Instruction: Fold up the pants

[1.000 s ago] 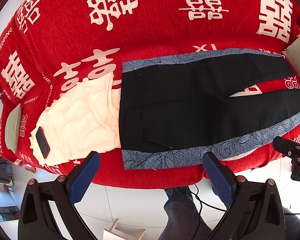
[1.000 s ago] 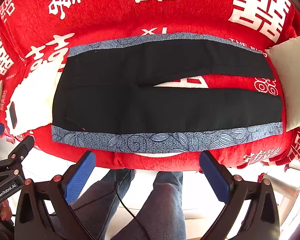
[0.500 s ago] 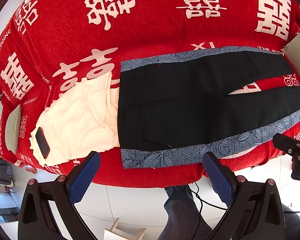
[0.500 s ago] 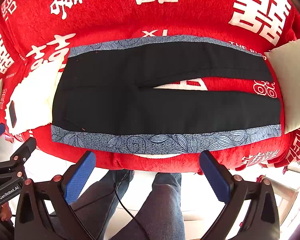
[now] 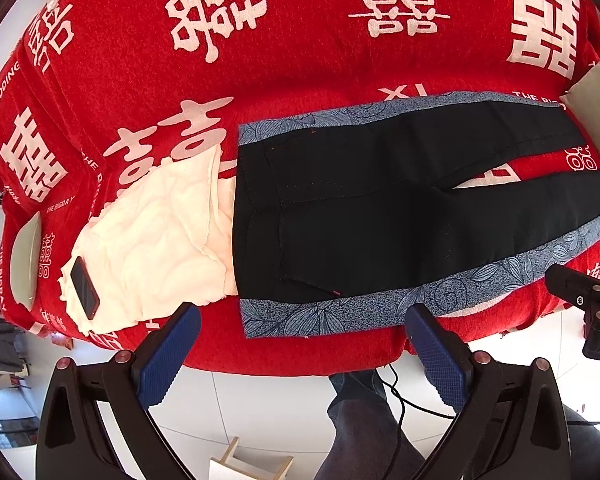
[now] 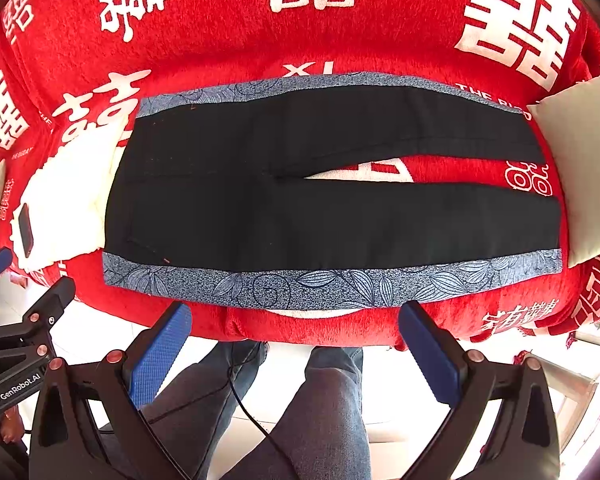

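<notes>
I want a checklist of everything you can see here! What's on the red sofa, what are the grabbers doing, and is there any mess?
Surface: red sofa cover with white characters.
Job's things: black pants with blue patterned side stripes, lying flat, legs spread apart, not yet folded.
Clutter: cream cloth beside the waistband, a phone lying on it; pale cushion by the leg ends.
Grippers: left hand-held gripper open, empty; right hand-held gripper open, empty; both off the sofa's front edge.
Cables: black cable across the person's jeans.
Surroundings: white tiled floor.
</notes>
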A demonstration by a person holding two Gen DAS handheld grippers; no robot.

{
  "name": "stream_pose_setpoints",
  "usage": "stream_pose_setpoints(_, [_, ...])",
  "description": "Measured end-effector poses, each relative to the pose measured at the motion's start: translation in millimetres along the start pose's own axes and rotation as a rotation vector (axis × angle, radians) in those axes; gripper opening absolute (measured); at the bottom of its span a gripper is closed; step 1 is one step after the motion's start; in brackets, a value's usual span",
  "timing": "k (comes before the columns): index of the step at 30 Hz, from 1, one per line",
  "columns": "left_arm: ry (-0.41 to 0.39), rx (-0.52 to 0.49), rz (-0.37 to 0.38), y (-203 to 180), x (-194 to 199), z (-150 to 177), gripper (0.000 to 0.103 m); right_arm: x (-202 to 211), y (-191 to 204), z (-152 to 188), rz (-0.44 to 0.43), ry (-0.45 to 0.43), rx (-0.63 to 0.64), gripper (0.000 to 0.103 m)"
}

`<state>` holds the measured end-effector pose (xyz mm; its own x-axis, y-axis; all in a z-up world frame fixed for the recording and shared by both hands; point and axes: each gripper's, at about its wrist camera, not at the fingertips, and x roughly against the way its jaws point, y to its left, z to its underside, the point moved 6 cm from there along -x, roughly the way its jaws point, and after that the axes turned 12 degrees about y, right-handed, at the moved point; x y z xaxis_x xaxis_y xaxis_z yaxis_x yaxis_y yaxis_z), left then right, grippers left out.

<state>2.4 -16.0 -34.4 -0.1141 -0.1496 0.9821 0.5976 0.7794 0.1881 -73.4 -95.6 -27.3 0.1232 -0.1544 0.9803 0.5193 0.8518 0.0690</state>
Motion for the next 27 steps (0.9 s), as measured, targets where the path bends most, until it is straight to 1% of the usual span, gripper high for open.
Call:
stream_pose_setpoints(10, [-0.002, -0.002, -0.002, -3.7, 1.2, -3.1, 0.102, 0.7, -4.3, -2.6, -0.01, -0.001, -0.01, 0.103])
stream_pose_setpoints(15, [0.003, 0.01, 0.011, -3.0, 0.9, -3.9, 0.102, 1.3, -4.7, -4.4, -0.013, -0.006, -0.006, 0.103])
stream_pose_setpoints(17, [0.006, 0.01, 0.031, -5.2, 0.6, -4.1, 0.102, 1.3, -5.0, -6.1, -0.016, -0.008, -0.002, 0.103])
stream_pose_setpoints(20, [0.005, 0.015, 0.029, -8.3, 1.5, -5.9, 0.102, 1.4, -6.5, -8.3, -0.022, -0.013, 0.008, 0.103])
stream_pose_setpoints(23, [0.011, 0.064, 0.029, -6.9, 0.6, -8.2, 0.102, 1.5, -11.7, -10.4, -0.028, -0.019, 0.026, 0.103])
stream_pose_setpoints(26, [0.038, 0.14, 0.076, -9.3, -4.9, -8.1, 0.102, 0.7, -21.6, -11.3, -0.033, -0.014, 0.039, 0.103])
stream_pose_setpoints(27, [0.048, 0.163, 0.08, -10.6, -7.2, -7.2, 0.102, -0.2, -27.7, -11.3, -0.041, -0.006, 0.043, 0.103])
